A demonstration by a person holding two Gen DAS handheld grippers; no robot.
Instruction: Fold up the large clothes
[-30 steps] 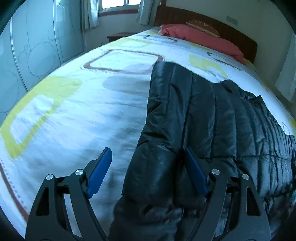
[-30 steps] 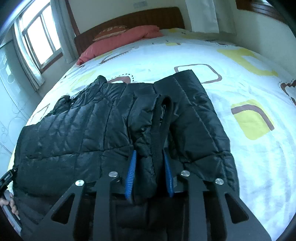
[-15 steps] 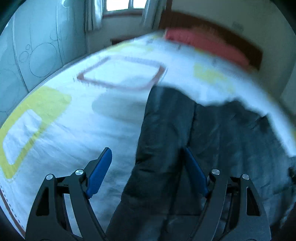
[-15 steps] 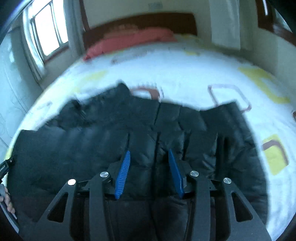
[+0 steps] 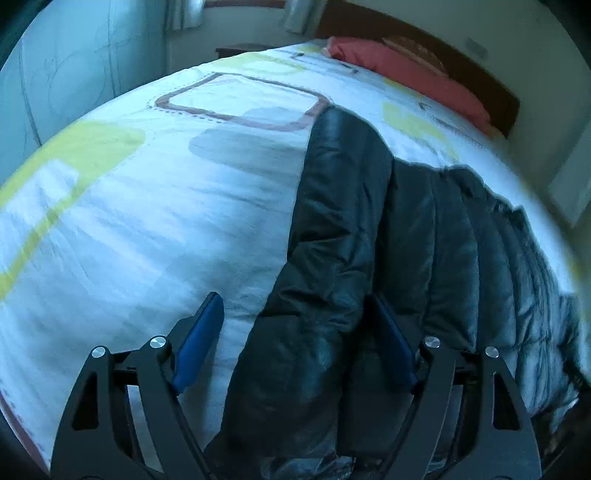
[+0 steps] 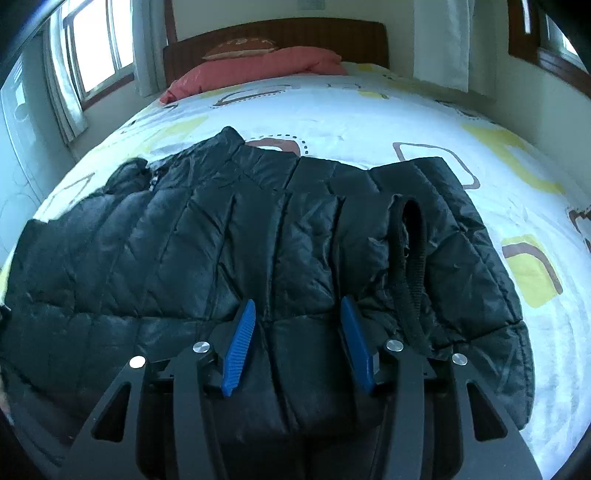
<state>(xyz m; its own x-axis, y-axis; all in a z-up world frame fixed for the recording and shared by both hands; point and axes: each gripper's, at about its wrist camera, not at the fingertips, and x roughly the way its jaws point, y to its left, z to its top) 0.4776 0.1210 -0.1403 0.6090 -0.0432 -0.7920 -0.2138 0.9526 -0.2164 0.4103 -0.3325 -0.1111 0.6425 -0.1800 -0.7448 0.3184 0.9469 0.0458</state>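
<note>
A black quilted puffer jacket (image 6: pixel 258 236) lies spread on the bed, with a folded-over part and its black ribbed cuff (image 6: pixel 412 258) on the right side. It also shows in the left wrist view (image 5: pixel 343 258), where a sleeve runs away from me. My left gripper (image 5: pixel 295 332) is open with the jacket's near edge lying between its blue pads. My right gripper (image 6: pixel 297 332) is open above the jacket's near edge, holding nothing.
The bed has a white cover (image 5: pixel 147 206) with yellow and brown squares. A pink pillow (image 6: pixel 258 68) lies at the wooden headboard (image 6: pixel 280 35). A window (image 6: pixel 96 40) with curtains is at the left, a wardrobe (image 5: pixel 55 74) beside the bed.
My right gripper has opened and let go of the jacket fold it pinched. Both views have swung and lifted slightly. The left gripper stays open.
</note>
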